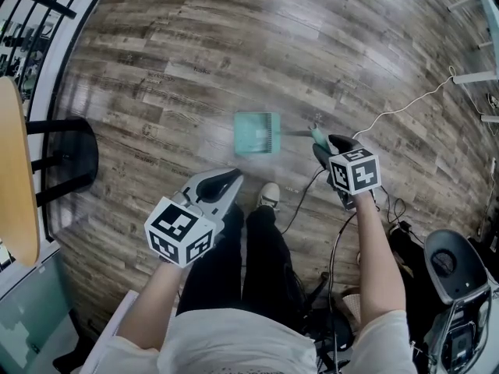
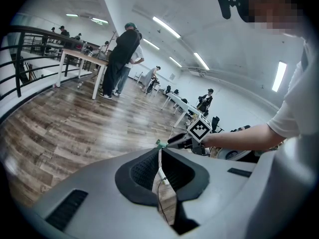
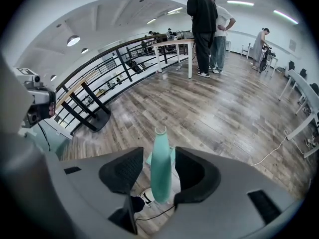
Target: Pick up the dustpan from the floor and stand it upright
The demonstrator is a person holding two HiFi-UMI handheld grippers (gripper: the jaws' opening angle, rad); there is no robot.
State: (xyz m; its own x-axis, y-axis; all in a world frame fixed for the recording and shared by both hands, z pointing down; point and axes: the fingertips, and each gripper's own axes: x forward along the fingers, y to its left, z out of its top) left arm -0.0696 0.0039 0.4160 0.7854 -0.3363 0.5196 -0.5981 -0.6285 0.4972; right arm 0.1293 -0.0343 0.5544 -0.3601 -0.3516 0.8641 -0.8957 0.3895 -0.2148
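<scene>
Dustpan (image 1: 257, 133) is smeared by motion blur in the head view. In the right gripper view its pan is largely hidden behind its own handle (image 3: 160, 176) and the right gripper (image 3: 158, 153). A wooden table (image 1: 17, 170) is cut off by the left edge.

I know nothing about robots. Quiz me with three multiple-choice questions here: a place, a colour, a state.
1. Where is the handle of the dustpan?
A between the jaws of the right gripper
B far across the room
C out of sight
2. The dustpan's colour?
A red
B pale green
C black
3. The right gripper's jaws stand:
A apart
B pressed together
C out of view
Answers: 1 A, the right gripper view shows the handle there. 2 B, plain in the head view. 3 A, a gap shows beside the handle.
</scene>
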